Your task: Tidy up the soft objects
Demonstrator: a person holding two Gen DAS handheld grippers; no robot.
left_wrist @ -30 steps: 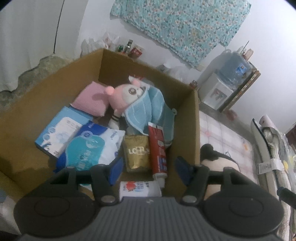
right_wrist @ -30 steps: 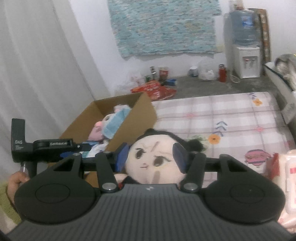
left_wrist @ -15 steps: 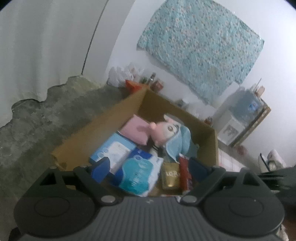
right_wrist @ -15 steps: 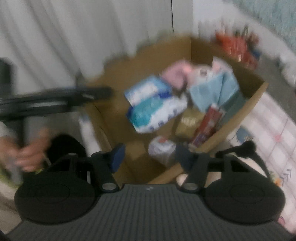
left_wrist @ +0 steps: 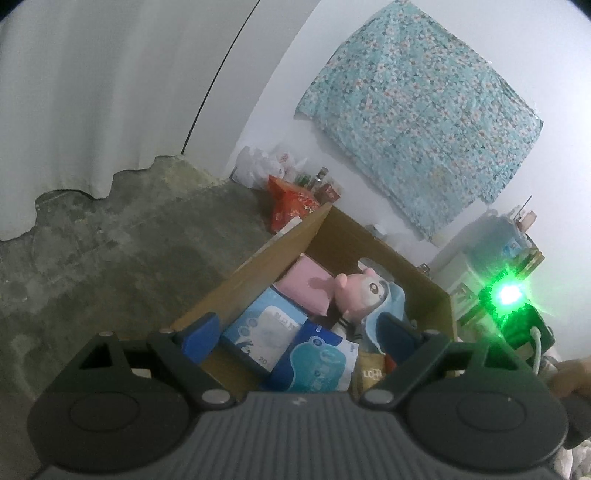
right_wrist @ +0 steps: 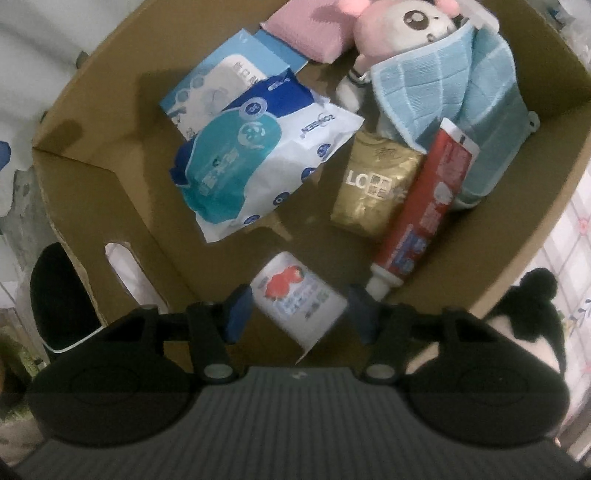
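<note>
Cardboard box (right_wrist: pixel 535 177) w/ pink plush (right_wrist: pixel 402 26) (blue towel-wrapped), both grippers' fingers apart, gripping nothing.

Below the right gripper (right_wrist: pixel 299 314) lies a cardboard box (right_wrist: pixel 110 206); a small pack (right_wrist: pixel 299 299) sits between its fingers, a tube (right_wrist: pixel 424 210) ahead-right, a plush (right_wrist: pixel 406 26) farthest ahead.

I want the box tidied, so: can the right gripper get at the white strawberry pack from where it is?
Probably yes. The right gripper points down into the open box with the white strawberry pack showing between its open fingers. Nothing lies on top of it; the toothpaste tube sits just beside.
</note>
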